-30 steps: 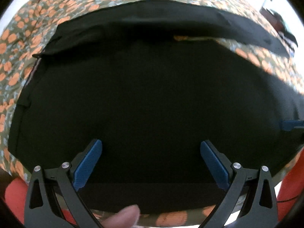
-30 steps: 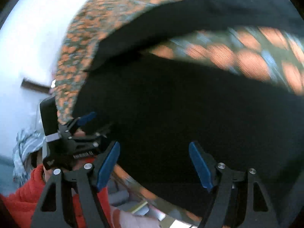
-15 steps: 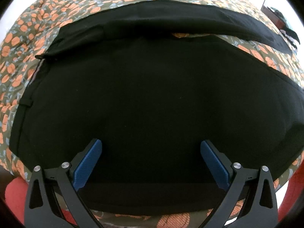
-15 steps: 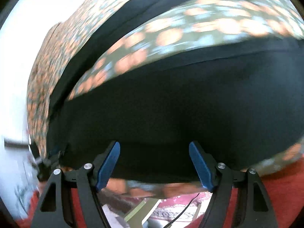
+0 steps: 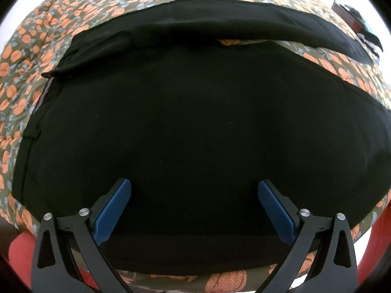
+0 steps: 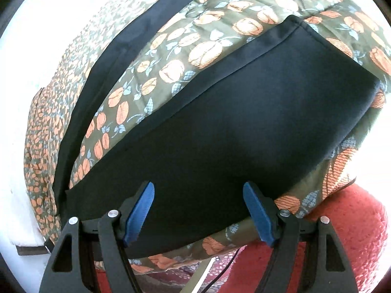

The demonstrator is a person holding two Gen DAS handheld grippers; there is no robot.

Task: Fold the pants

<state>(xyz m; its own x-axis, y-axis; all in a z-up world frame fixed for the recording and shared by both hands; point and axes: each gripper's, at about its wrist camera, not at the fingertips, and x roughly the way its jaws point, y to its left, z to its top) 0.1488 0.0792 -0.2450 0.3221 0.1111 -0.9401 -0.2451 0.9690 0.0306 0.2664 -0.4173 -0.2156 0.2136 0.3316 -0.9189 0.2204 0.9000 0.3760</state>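
Black pants (image 5: 195, 127) lie spread flat on a bed with an orange-flowered cover (image 5: 44, 56). In the left wrist view the waist end fills the picture, and the far leg (image 5: 244, 22) runs off to the right. My left gripper (image 5: 194, 190) hangs open above the near waist part with nothing between its blue pads. In the right wrist view the near leg (image 6: 232, 131) ends in a hem (image 6: 342, 48) at the upper right, and the far leg (image 6: 122, 48) stretches up the left. My right gripper (image 6: 198, 191) is open above the near leg's lower edge, holding nothing.
The bed's near edge (image 6: 220, 244) drops off just below the right gripper. Beyond it lie a red rug (image 6: 342, 232) and a thin black cable (image 6: 220, 271). A white wall (image 6: 36, 36) is on the left. Dark furniture (image 5: 352, 12) stands beyond the far right of the bed.
The right gripper has swept along the near leg from the waist end to the hem end and rolled; the other gripper and a hand have left its view. The left gripper has stayed put.
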